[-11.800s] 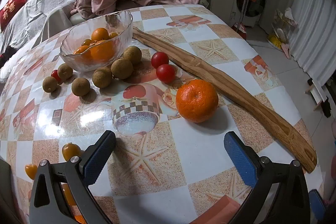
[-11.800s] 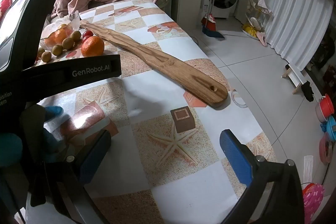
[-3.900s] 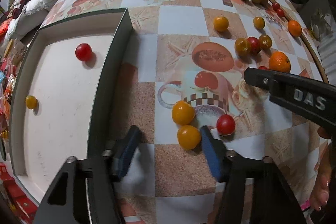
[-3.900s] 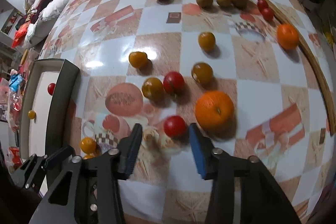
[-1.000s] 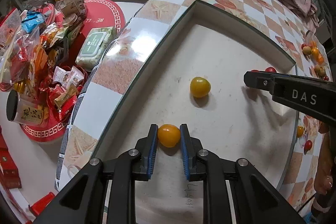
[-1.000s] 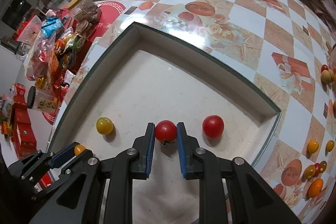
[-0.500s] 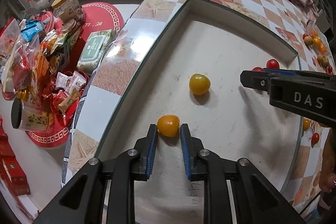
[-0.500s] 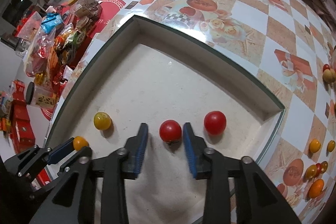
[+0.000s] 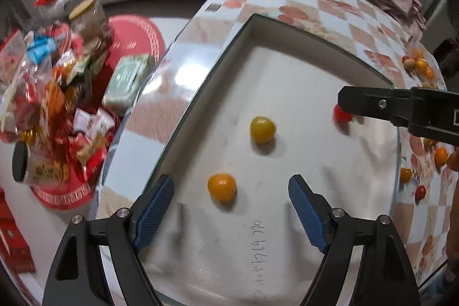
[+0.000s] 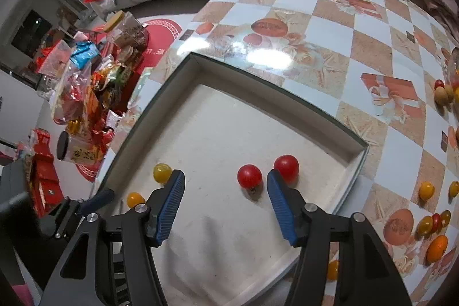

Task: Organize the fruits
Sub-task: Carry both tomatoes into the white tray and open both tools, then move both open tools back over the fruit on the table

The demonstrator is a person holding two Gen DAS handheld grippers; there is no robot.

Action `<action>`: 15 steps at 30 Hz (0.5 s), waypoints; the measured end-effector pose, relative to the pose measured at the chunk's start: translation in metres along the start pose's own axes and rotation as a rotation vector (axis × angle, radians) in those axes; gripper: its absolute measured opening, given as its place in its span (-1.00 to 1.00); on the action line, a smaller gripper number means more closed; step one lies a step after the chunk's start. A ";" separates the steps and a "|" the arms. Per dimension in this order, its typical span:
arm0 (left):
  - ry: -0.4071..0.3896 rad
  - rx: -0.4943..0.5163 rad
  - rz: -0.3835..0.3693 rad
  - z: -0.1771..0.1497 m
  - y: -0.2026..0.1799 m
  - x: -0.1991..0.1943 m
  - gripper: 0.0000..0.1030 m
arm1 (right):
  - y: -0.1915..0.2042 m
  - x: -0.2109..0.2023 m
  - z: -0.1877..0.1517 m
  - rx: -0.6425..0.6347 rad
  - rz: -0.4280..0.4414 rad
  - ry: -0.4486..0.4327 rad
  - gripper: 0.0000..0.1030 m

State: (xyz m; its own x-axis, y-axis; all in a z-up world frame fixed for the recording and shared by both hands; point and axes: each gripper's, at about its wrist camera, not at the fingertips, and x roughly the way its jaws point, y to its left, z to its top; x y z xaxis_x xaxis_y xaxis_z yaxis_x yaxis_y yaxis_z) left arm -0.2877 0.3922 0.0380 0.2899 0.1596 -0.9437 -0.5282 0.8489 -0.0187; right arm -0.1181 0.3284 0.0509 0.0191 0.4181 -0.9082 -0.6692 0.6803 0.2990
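Note:
A shallow white tray (image 9: 287, 68) (image 10: 218, 119) with a dark rim lies on the checkered table. In the left wrist view my left gripper (image 9: 231, 205) is open, with an orange-yellow tomato (image 9: 221, 187) lying free on the tray floor between its fingers; a second yellow tomato (image 9: 262, 129) lies beyond. In the right wrist view my right gripper (image 10: 225, 205) is open and raised behind a red tomato (image 10: 249, 176). Another red tomato (image 10: 286, 165) lies beside it. The yellow tomatoes (image 10: 162, 172) (image 10: 134, 199) lie at the left.
More small fruits (image 10: 430, 222) and an orange (image 10: 436, 244) lie on the table (image 10: 330, 27) right of the tray. Snack bags and jars (image 10: 86, 93) stand on the floor at the left. The table edge runs close along the tray's left side.
Both grippers have opened wide and pulled back a little. The orange-yellow tomato and the red tomato now lie free on the tray floor.

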 end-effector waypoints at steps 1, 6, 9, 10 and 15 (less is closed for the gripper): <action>0.009 0.009 0.010 0.001 -0.002 0.001 0.61 | -0.001 -0.002 -0.001 -0.001 0.001 -0.002 0.24; 0.030 0.050 0.011 0.003 -0.016 0.000 0.61 | -0.008 -0.013 -0.006 0.021 -0.003 -0.013 0.28; 0.025 0.082 0.006 0.005 -0.030 -0.004 0.61 | -0.021 -0.026 -0.014 0.051 -0.025 -0.030 0.33; 0.023 0.091 -0.001 0.005 -0.035 -0.005 0.61 | -0.025 -0.029 -0.017 0.061 -0.029 -0.033 0.33; 0.012 0.162 -0.033 0.008 -0.068 -0.015 0.61 | -0.060 -0.049 -0.035 0.146 -0.065 -0.047 0.33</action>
State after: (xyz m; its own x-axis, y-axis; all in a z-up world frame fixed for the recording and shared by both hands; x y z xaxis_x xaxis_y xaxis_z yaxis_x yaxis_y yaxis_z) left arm -0.2495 0.3357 0.0556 0.2945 0.1253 -0.9474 -0.3827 0.9239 0.0033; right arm -0.1052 0.2460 0.0670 0.0957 0.3960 -0.9132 -0.5502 0.7856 0.2830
